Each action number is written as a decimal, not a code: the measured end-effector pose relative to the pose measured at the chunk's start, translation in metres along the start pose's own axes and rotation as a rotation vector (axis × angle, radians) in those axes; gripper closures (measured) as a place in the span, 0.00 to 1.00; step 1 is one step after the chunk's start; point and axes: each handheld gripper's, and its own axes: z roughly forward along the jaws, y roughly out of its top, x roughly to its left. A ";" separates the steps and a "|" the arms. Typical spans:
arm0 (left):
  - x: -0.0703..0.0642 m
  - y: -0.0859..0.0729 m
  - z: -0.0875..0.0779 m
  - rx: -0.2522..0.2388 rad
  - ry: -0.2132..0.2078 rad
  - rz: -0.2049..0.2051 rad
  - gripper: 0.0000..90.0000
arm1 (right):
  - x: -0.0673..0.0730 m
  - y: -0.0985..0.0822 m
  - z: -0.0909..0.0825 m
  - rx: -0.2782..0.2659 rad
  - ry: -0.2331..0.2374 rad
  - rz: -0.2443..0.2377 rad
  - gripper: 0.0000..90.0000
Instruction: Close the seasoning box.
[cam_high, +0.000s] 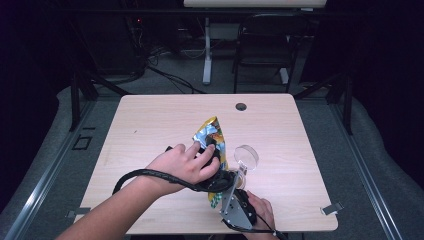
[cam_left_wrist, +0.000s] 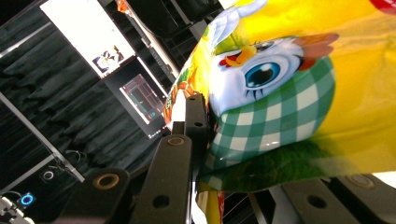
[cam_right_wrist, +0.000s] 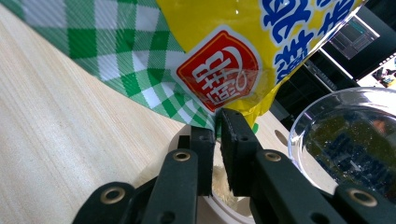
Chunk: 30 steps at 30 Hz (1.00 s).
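Landmark for all positions: the snack bag (cam_high: 214, 145), a yellow foil packet with a green-check band and a cartoon chick printed on it.

Snack bag: held up off the wooden table (cam_high: 150, 120), standing roughly upright above the middle of the near half of the table, its silvery upper end tipped away from the person.

Left gripper (cam_high: 212, 150): at the upper part of the bag, with the left hand (cam_high: 182, 162) wrapped around its body just left of the bag. In the left gripper view the jaws are closed on the bag's edge; one black pad (cam_left_wrist: 196, 121) presses the foil right beside the chick print (the other jaw sits behind the bag).

Right gripper (cam_right_wrist: 217, 123): below the bag, at its lower corner. Jaws pinched together on the bottom seam, next to the red logo patch. The right hand (cam_high: 262, 210) sits below and slightly right of the bag, at the near table edge.

Clear bowl (cam_high: 246, 156): just right of the bag, resting on the table; in the right gripper view a few crumbs are in it.

Pale round container (cam_right_wrist: 219, 205): directly beneath the bag's lower corner, under the right gripper's jaws (light crumbly contents visible, not identifiable).

Black cable (cam_high: 150, 175): trails from the left gripper across the left wrist, left of the bag.
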 end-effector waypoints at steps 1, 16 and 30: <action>0.000 0.000 0.000 0.000 0.000 0.000 0.91 | 0.000 0.000 0.000 0.001 0.000 -0.001 0.92; 0.000 0.000 0.000 -0.001 0.002 -0.002 0.91 | 0.000 0.000 0.000 0.000 0.000 0.000 0.92; -0.001 -0.001 0.000 -0.001 -0.001 -0.003 0.91 | 0.000 0.000 0.000 -0.001 0.000 0.000 0.92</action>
